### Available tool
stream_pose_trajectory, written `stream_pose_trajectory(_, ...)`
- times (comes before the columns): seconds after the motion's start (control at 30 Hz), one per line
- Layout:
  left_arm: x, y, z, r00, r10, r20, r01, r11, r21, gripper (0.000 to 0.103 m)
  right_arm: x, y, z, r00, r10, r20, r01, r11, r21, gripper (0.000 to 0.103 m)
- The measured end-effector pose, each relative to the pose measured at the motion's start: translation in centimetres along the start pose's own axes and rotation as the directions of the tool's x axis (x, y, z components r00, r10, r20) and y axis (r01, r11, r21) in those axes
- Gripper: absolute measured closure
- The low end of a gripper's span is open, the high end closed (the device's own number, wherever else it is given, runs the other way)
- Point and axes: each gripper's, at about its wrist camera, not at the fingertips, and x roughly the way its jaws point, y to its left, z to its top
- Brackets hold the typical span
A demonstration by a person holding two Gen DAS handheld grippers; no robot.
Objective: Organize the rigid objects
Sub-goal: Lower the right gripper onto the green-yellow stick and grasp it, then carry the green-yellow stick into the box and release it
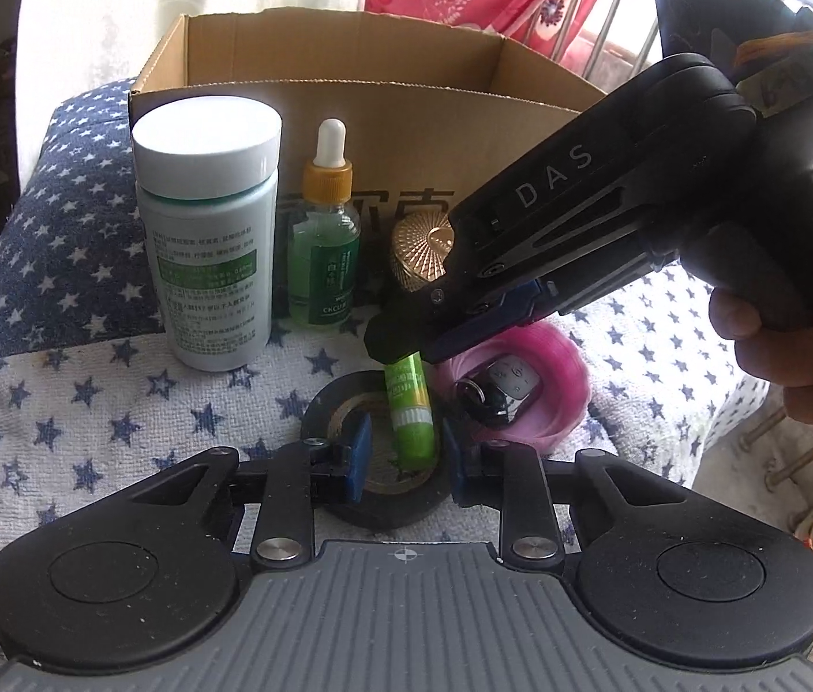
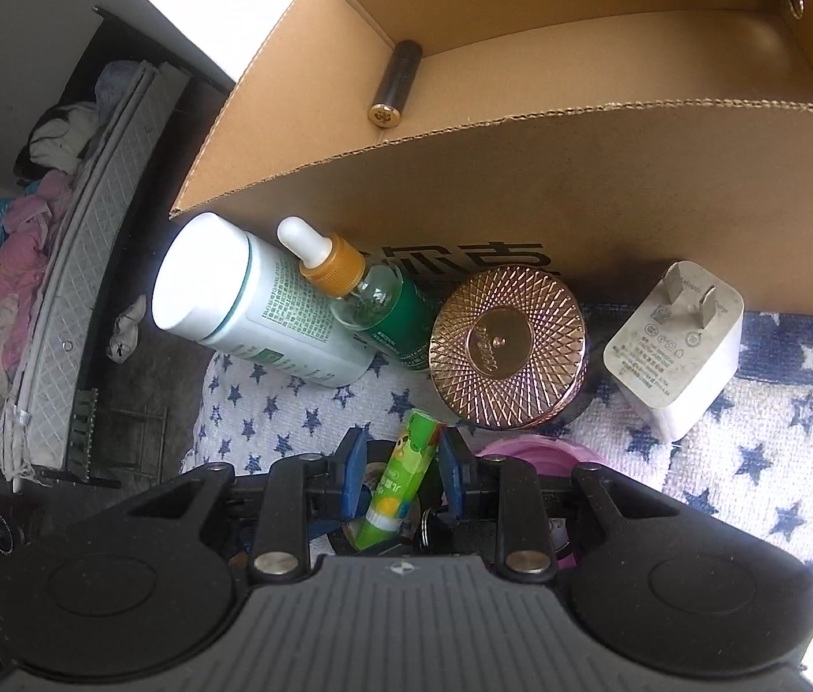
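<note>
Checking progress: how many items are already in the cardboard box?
1 visible: a dark battery lies on the floor of the cardboard box, against its left wall in the right wrist view. The near wall hides part of the floor, so more may be hidden.

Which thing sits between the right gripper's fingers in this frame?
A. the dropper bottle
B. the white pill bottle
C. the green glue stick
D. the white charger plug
C. The right wrist view shows the green glue stick between the blue pads of the right gripper, and the left wrist view shows that gripper's tips around its top end, though firm contact is hard to confirm.
</note>
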Motion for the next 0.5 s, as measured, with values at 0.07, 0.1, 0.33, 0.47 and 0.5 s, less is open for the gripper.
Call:
stream_pose_trajectory(0.07,0.0,0.1,0.0,1.0,-0.001,0.004,0.001,1.0,-0.001,0.079,0.4,0.2,0.1,1.0,-0.004,-0.005,0.004,1.0,-0.004,0.073)
stream_pose_trajectory(0.1,0.0,0.0,0.1,1.0,0.003,0.007,-0.003,1.0,0.0,0.08,0.6,0.2,0.1,1.0,-0.006,-0.007,0.006,1.0,-0.007,0.073)
stream_pose_trajectory(0.33,-0.6,-0.2,-0.1,0.999,0.021,0.033,-0.022,1.0,0.021,0.087,0.5,0.6,-0.1,1.0,0.002,0.018,-0.001,0.999,-0.044,0.077)
stream_pose_trajectory(0.47,-1.5,-0.6,-0.1,0.998,0.021,0.054,-0.022,1.0,0.022,0.087,-0.4,1.1,-0.6,0.999,0.015,0.042,-0.012,0.998,-0.065,0.081)
stream_pose_trajectory(0.5,-2.0,-0.7,0.0,0.998,0.021,0.063,-0.022,0.999,0.025,0.087,-0.7,1.4,-0.7,0.999,0.025,0.046,-0.022,0.997,-0.071,0.082)
